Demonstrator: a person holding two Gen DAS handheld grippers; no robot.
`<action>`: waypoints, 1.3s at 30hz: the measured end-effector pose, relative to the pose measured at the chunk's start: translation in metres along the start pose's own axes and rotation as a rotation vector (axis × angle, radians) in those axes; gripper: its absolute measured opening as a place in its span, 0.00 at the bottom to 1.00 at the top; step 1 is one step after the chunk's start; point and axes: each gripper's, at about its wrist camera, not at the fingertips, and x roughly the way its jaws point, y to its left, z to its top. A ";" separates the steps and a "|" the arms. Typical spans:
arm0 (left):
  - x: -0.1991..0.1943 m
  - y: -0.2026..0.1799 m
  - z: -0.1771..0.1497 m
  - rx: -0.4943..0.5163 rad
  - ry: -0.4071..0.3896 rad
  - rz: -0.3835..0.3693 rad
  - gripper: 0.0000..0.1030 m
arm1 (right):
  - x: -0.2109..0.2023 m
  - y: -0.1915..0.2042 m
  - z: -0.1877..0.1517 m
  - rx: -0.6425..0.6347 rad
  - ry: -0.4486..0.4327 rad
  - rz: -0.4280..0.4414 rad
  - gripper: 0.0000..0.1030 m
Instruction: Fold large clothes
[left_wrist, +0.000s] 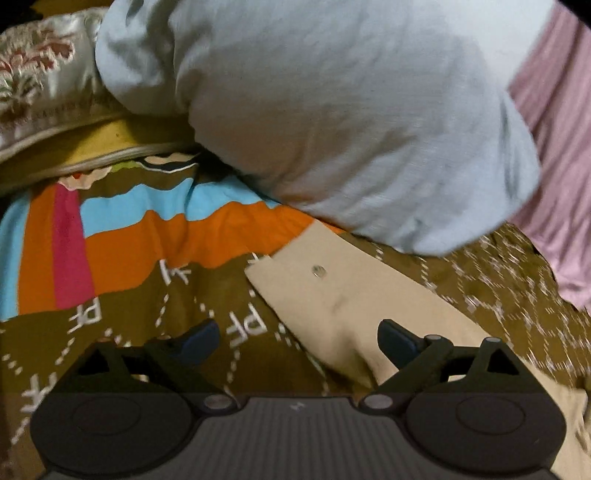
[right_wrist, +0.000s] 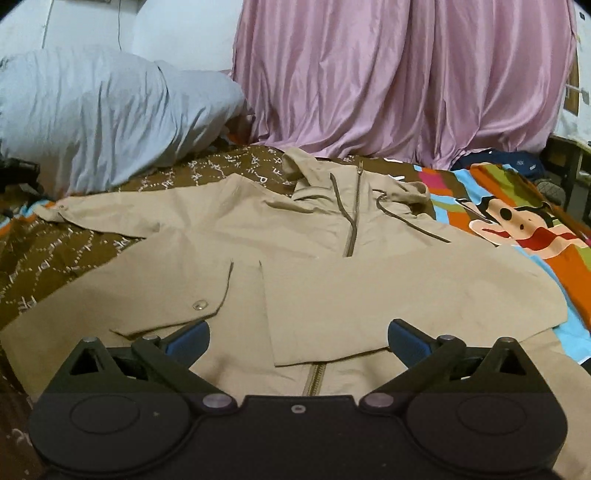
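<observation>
A beige hooded jacket (right_wrist: 332, 280) lies face up on a patterned bedspread, zip (right_wrist: 352, 221) running down its middle, hood (right_wrist: 325, 173) at the far end. Its right sleeve is folded across the chest; its left sleeve stretches out to the left. My right gripper (right_wrist: 297, 341) is open and empty, just above the jacket's lower front. In the left wrist view my left gripper (left_wrist: 297, 341) is open and empty, over the left sleeve's cuff (left_wrist: 314, 280), which has a snap button (left_wrist: 318, 270).
A pale blue pillow (left_wrist: 332, 122) (right_wrist: 110, 118) lies beyond the sleeve. A floral cushion (left_wrist: 40, 77) sits at far left. A pink curtain (right_wrist: 406, 74) hangs behind the bed. The bedspread (right_wrist: 517, 229) has bright stripes and a cartoon print.
</observation>
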 end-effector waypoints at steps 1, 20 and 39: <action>0.010 0.001 0.003 -0.014 0.003 0.009 0.92 | 0.002 0.000 0.000 0.002 0.006 -0.009 0.99; 0.019 -0.002 0.028 -0.023 -0.092 0.020 0.09 | 0.019 0.008 -0.013 -0.053 0.089 -0.051 0.99; -0.224 -0.231 -0.013 0.385 -0.336 -0.547 0.08 | -0.044 -0.045 0.007 0.169 -0.076 0.011 0.99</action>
